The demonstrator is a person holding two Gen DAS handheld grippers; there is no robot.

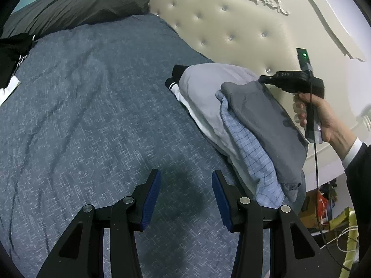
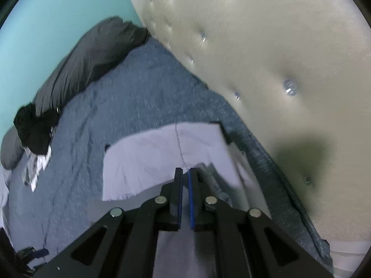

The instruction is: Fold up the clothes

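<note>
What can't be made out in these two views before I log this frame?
- Whether the right tool pinches any cloth: right wrist view, fingers nearly closed, tips blurred against the pale garment.
- What lies under the grey top garment in the stack: left wrist view, only layer edges show.
- What the black clothing is: left wrist view, cut off by the edge.
- Floor clutter: left wrist view, too small and distorted.

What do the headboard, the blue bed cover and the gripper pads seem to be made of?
Headboard: probably cream leather or imitation leather, smooth, tufted with shiny studs. Bed cover: woven fabric, matte, mottled blue with soft creases. Pads of the left gripper: likely ribbed blue rubber or plastic; which one is unclear.
</note>
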